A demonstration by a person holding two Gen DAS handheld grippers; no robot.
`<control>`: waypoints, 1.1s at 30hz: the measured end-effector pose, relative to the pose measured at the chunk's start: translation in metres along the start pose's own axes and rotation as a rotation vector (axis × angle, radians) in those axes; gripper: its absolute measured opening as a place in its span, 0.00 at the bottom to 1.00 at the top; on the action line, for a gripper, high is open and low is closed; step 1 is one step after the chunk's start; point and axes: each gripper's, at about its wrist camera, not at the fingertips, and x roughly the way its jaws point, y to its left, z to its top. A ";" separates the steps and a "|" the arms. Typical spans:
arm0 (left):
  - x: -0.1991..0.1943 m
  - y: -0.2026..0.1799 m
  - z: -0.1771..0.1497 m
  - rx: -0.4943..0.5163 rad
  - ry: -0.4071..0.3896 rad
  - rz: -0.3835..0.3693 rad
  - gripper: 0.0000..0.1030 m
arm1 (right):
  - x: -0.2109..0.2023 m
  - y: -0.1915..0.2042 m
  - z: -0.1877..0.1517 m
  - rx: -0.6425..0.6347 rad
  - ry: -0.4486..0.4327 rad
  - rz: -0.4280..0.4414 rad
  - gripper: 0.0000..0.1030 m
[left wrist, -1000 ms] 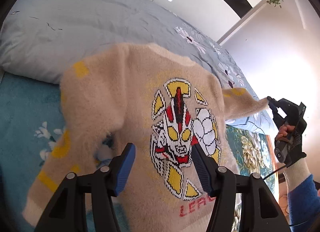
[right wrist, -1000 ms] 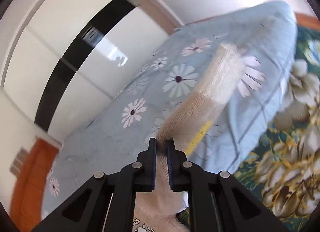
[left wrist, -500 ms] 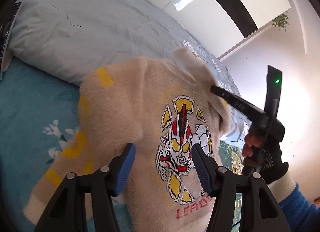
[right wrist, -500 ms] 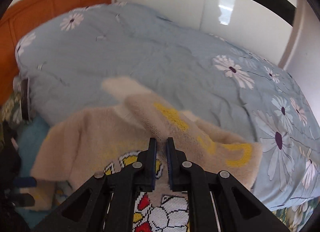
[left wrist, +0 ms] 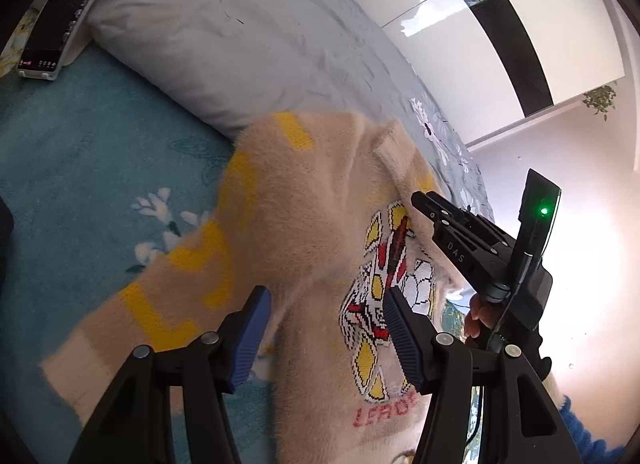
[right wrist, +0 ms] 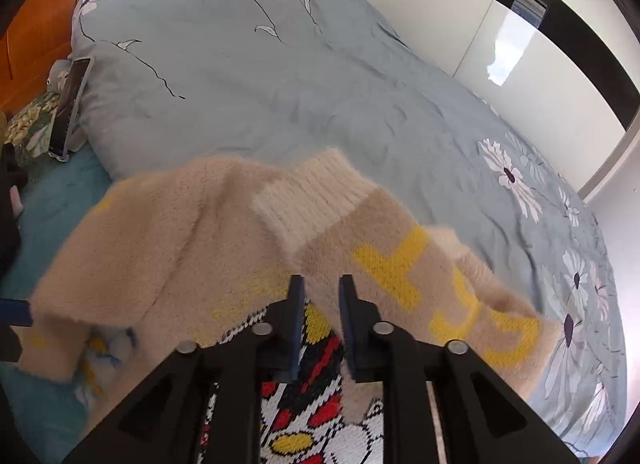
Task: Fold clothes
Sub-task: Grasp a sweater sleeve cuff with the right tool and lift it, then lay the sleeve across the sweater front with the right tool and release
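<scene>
Beige fuzzy sweater (left wrist: 320, 232) with yellow letters and a knitted robot face lies on a teal floral bedsheet (left wrist: 80, 184), just beside a grey-blue duvet (left wrist: 240, 36). Left gripper (left wrist: 324, 328) hovers over it, jaws wide apart and empty.

From the right wrist, the right gripper (right wrist: 321, 296) has its jaws slightly apart around the folded-over sleeve (right wrist: 380, 248); whether they pinch it I cannot tell.

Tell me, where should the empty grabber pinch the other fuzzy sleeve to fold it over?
Probably at the pale ribbed cuff of the left sleeve, which lies flat on the teal bedspread. The open left gripper could come from the outer edge, where the cuff end is free, not bunched.
</scene>
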 end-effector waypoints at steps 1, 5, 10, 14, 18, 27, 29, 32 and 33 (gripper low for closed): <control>0.000 0.002 0.000 -0.008 0.006 0.003 0.61 | 0.003 0.001 0.003 -0.013 -0.005 -0.012 0.35; -0.002 0.015 -0.001 -0.037 0.018 0.012 0.61 | 0.012 0.012 0.012 -0.084 0.017 -0.055 0.36; -0.001 0.019 -0.001 -0.049 0.021 0.010 0.61 | 0.018 0.034 0.013 -0.154 0.024 -0.045 0.42; -0.001 0.020 -0.001 -0.045 0.022 0.012 0.61 | 0.031 0.041 0.014 -0.200 0.049 -0.100 0.41; -0.003 0.022 -0.003 -0.041 0.016 0.025 0.61 | 0.029 0.020 0.023 -0.099 0.063 -0.094 0.19; -0.006 0.031 -0.004 -0.043 0.012 0.067 0.61 | -0.002 0.008 0.016 0.060 0.041 0.099 0.08; -0.007 0.034 -0.005 -0.052 0.011 0.071 0.61 | 0.007 0.018 0.006 0.034 0.078 0.114 0.08; -0.009 0.034 -0.005 -0.049 0.010 0.087 0.61 | 0.021 0.029 -0.007 0.009 0.132 0.128 0.08; -0.010 0.034 -0.006 -0.047 0.009 0.091 0.61 | 0.021 0.030 -0.008 0.007 0.129 0.116 0.09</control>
